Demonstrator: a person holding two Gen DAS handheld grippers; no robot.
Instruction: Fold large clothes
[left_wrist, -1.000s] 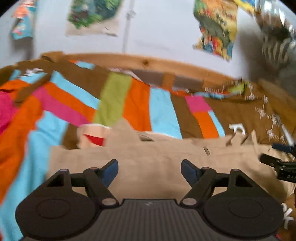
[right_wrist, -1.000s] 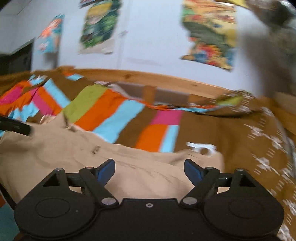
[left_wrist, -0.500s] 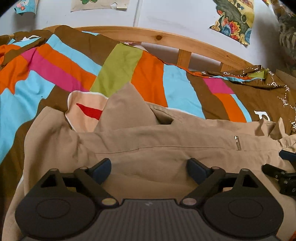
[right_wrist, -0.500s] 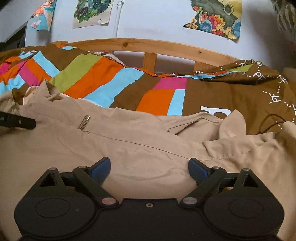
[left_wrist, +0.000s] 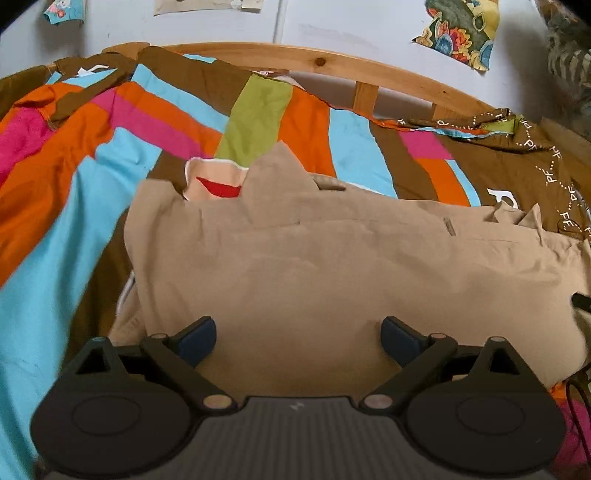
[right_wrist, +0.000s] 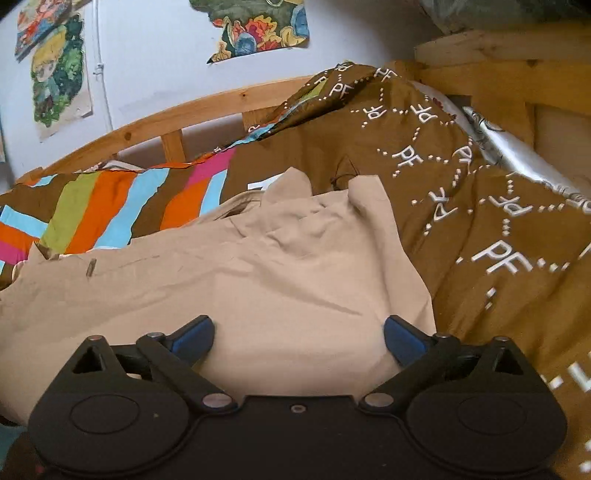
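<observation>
— Left wrist view: my left gripper (left_wrist: 298, 341) hangs with jaws spread, empty, over the tan cotton garment (left_wrist: 332, 266) on the striped bedspread (left_wrist: 110, 155).

— Right gripper (right_wrist: 298, 341)?

— Also spread, holding nothing. I fear pinching the brown patterned duvet (right_wrist: 498, 229) alongside the hem, dragging both.

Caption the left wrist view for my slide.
Open left gripper poised over a tan garment lying on a striped bedspread.

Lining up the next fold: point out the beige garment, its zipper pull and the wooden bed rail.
beige garment (left_wrist: 332, 280), left wrist view, middle of its top layer
zipper pull (right_wrist: 91, 266), right wrist view, metal tab
wooden bed rail (left_wrist: 317, 61), left wrist view, by the knot
</observation>
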